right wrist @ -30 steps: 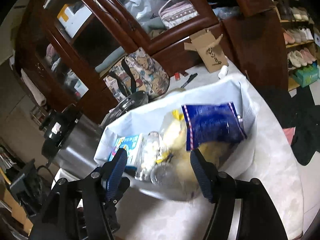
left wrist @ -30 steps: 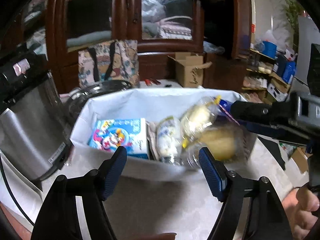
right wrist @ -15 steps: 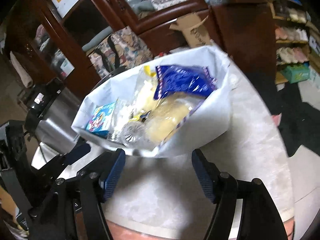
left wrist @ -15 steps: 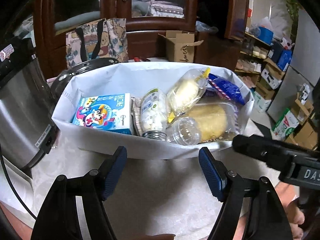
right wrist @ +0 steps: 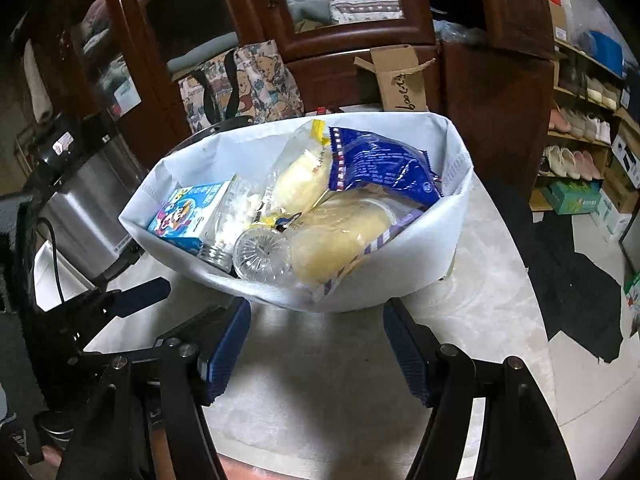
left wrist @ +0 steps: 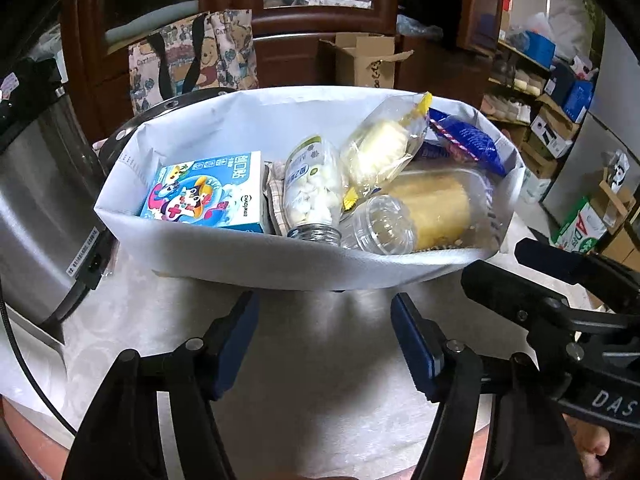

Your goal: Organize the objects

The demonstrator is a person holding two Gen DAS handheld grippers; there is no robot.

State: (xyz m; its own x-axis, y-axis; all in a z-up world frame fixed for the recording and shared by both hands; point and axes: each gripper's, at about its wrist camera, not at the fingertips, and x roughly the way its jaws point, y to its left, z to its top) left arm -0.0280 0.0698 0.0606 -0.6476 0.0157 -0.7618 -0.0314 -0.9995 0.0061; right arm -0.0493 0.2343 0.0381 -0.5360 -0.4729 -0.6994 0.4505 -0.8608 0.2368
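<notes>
A white fabric bag [left wrist: 248, 256] stands on the pale marbled tabletop [left wrist: 320, 380], holding a blue cartoon-printed carton [left wrist: 208, 192], a clear plastic bottle of white pieces [left wrist: 310, 188] and a blue snack packet [right wrist: 380, 164]. Just short of it, the left hand-held gripper [left wrist: 324, 344] is closing on nothing; the right hand-held gripper [right wrist: 316, 348] is released, empty.

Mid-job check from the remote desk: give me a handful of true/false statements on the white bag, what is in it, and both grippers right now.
1. The cartoon-printed carton lies inside the white bag. True.
2. The left gripper holds the clear bottle. False: nothing is between its closing fingers; the bottle lies in the bag.
3. The blue snack packet sits at the bag's end opposite the carton. True.
4. The right gripper clamps the bag's rim. False: it is open, short of the bag.
5. The bag stands on the floor. False: it is on the pale table.
</notes>
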